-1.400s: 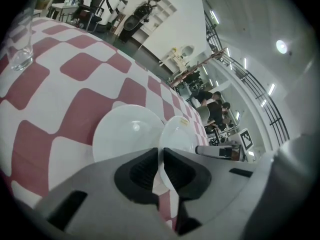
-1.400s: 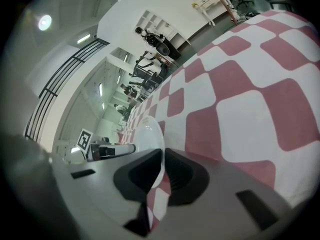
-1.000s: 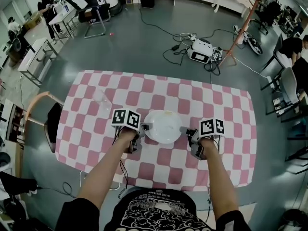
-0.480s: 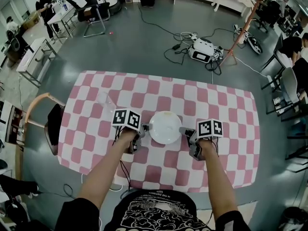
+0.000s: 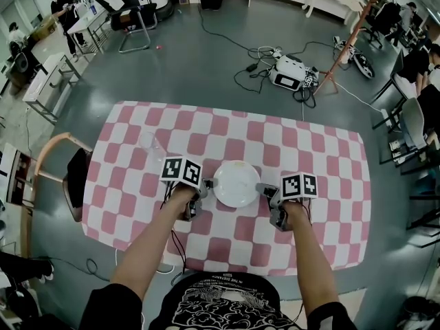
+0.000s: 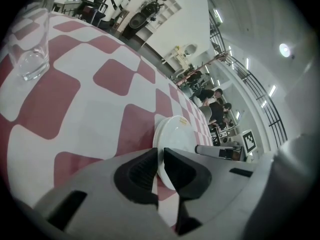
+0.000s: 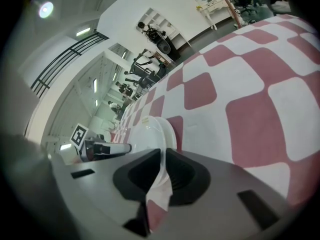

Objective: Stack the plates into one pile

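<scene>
A white plate (image 5: 236,183) sits low over the middle of the checked table (image 5: 323,157), held between both grippers. My left gripper (image 5: 205,183) is shut on its left rim. My right gripper (image 5: 265,188) grips the right rim, and its jaws are opening slightly with the rim still between the pads. In the left gripper view the plate (image 6: 176,132) runs into the left gripper (image 6: 161,166). In the right gripper view the plate (image 7: 148,134) shows a doubled rim, like one plate lying on another, and enters the right gripper (image 7: 162,173).
A clear drinking glass (image 5: 148,143) stands on the table to the left, also seen as the glass (image 6: 30,49) at far left. A wooden chair (image 5: 65,177) is at the table's left edge. Cables and a case (image 5: 289,73) lie on the floor beyond.
Both grippers and the plate have sunk a little toward the table and shifted slightly; the plate looks smaller in the head view than a second ago.
</scene>
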Available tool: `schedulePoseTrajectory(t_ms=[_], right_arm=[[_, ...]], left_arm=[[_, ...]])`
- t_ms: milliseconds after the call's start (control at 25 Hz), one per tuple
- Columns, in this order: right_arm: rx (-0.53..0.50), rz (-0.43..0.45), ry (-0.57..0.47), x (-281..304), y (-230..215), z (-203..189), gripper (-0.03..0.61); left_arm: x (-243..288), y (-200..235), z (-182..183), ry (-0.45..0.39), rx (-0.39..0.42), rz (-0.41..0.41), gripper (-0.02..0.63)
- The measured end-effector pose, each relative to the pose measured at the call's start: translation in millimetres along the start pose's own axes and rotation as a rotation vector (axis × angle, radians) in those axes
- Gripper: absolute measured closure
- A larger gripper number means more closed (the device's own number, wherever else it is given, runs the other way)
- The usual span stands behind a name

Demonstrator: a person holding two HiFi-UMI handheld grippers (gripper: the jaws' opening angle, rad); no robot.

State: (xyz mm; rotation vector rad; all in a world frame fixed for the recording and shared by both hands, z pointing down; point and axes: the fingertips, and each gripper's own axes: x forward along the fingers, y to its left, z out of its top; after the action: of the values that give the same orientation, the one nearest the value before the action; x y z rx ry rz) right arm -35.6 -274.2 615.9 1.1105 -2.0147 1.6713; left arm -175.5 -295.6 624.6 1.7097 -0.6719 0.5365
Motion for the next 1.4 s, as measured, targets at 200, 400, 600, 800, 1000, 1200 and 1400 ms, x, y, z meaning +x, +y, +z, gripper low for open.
schedulePoseTrajectory(t_ms=[200, 400, 600, 800, 1000, 1200, 1400], right_arm=[[-0.041, 0.006, -0.016, -1.4, 3.7, 1.5, 0.503], [-0.077, -0.021, -0.044, -7.4, 2.4, 5.2, 0.456], [-0.078, -0.02, -0.066, -13.1, 4.3, 6.2, 0.454], [-0.098, -0.027, -0.121, -25.6, 11.2, 14.2, 0.456], [-0.139, -0.055, -0.213, -50.1, 17.1, 31.1, 0.46], [-0.202, -0.087, -0.318, -81.8, 28.6, 52.6, 0.475], [-0.275, -0.11, -0.404, -116.5, 44.2, 72.8, 0.495]], left_arm=[[0.3, -5.1, -0.9, -0.006, 0.012, -0.027, 0.53], [-4.1, -8.2, -0.9, -0.016, 0.036, -0.027, 0.453], [-9.6, -10.2, -0.3, -0.032, 0.049, -0.017, 0.451], [-19.4, -18.2, 7.8, -0.085, 0.089, -0.004, 0.451], [-32.8, -39.9, 25.4, -0.161, 0.19, 0.019, 0.451], [-48.2, -74.1, 48.7, -0.259, 0.298, 0.026, 0.453], [-60.3, -108.9, 67.0, -0.338, 0.406, 0.027, 0.454]])
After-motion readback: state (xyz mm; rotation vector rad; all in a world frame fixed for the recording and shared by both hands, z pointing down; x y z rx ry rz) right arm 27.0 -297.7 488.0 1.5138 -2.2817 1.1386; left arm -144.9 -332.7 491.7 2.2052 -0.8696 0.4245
